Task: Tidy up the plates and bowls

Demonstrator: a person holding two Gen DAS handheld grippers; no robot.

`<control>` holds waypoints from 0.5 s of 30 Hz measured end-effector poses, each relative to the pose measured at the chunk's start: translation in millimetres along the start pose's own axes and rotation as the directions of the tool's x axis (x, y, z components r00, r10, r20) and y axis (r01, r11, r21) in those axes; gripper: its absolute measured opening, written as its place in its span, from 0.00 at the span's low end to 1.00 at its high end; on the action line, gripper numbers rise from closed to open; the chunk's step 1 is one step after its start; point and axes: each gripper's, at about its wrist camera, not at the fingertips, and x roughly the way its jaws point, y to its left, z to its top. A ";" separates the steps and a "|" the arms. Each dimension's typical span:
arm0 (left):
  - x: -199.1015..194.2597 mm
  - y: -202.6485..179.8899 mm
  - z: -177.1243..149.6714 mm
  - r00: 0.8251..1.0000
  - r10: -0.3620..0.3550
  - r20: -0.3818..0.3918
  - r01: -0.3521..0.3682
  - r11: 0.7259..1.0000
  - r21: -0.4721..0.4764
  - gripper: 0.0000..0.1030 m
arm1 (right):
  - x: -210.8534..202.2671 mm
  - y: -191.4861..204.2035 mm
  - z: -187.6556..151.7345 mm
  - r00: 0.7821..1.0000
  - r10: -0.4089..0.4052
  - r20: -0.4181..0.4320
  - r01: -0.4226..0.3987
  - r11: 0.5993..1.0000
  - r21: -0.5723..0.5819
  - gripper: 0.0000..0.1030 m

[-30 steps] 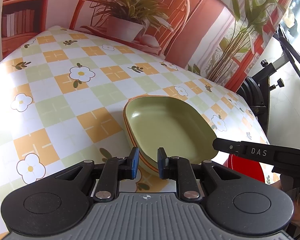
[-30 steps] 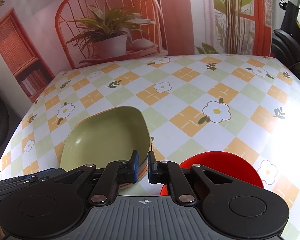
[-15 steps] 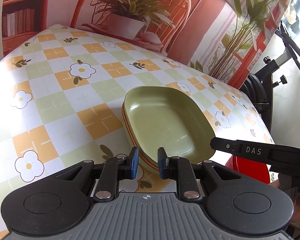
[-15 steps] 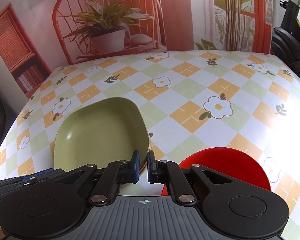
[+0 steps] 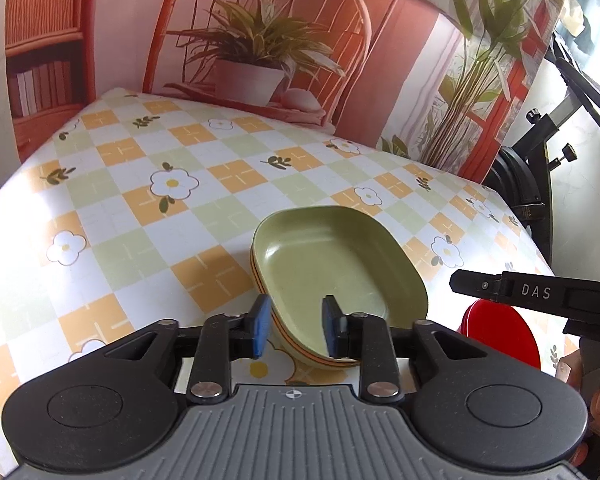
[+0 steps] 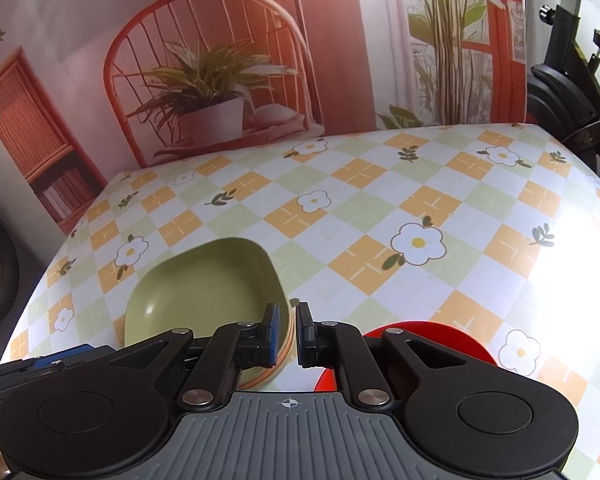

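**Two tools above a stack of dishes and one red plate**

One stack of rounded-rectangular dishes point(image 5: 332, 272) rests on the worktop point(image 5: 148, 208), which is covered by a checked floral cloth. The top dish is green; orange rims show beneath it, but their number cannot be counted. One red plate point(image 5: 500, 332) lies on the worktop just to the right of the stack, apart from it.

The left tool point(image 5: 294, 330) is moderately parted and holds nothing; its two blue pads point(image 5: 262, 326) frame the near end of the stack, whose near rim shows between them. Whether they touch the dish cannot be told.

The right tool point(image 6: 287, 334) is narrowly parted and empty. It sits above the gap between the stack's right corner and the red plate, with the stack at its left finger and the plate behind its right finger.
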 end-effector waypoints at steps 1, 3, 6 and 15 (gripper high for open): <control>-3.8 -1.6 1.6 1.000 0.002 0.009 -0.002 1.000 0.007 0.42 | -3.9 -0.5 0.6 1.000 0.000 0.008 0.000 1.000 0.001 0.10; -11.7 -6.0 5.1 1.000 0.008 0.025 -0.009 1.000 0.027 0.44 | -12.9 -2.1 1.8 1.000 0.003 0.027 -0.003 1.000 0.003 0.11; -23.2 -11.7 8.9 0.999 0.016 0.040 -0.018 0.998 0.052 0.44 | -27.9 -5.2 3.0 0.998 0.006 0.055 -0.006 1.000 0.012 0.13; -53.3 -31.0 11.1 0.997 0.002 0.083 -0.010 0.995 0.099 0.47 | -71.3 -16.4 1.5 0.991 -0.007 0.134 0.002 0.999 0.036 0.15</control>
